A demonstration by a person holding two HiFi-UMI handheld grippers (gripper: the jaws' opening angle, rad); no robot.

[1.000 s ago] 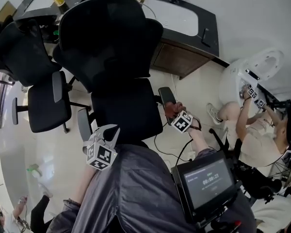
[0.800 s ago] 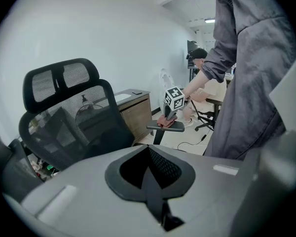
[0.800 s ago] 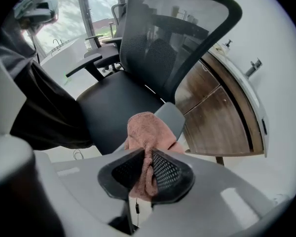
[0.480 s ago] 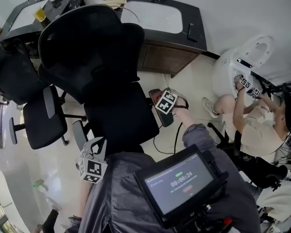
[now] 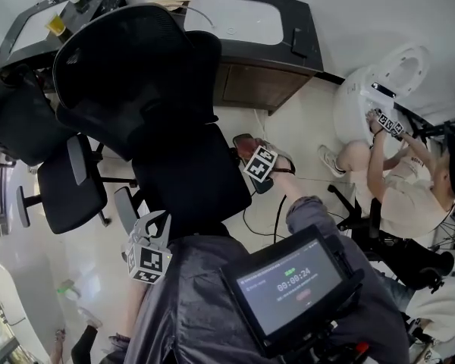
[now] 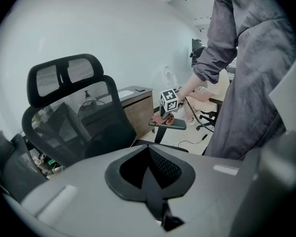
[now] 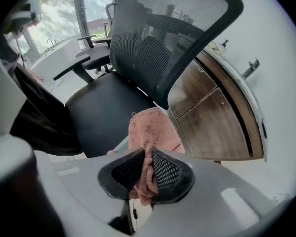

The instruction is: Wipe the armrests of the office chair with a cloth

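Head view looks steeply down — all three views share the office chair [image 5: 136,74].

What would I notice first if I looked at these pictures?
The big black chair fills the middle of the head view, with a white sink beyond it. Next comes the pink cloth, pinched in the right gripper and pressed onto the chair's armrest.
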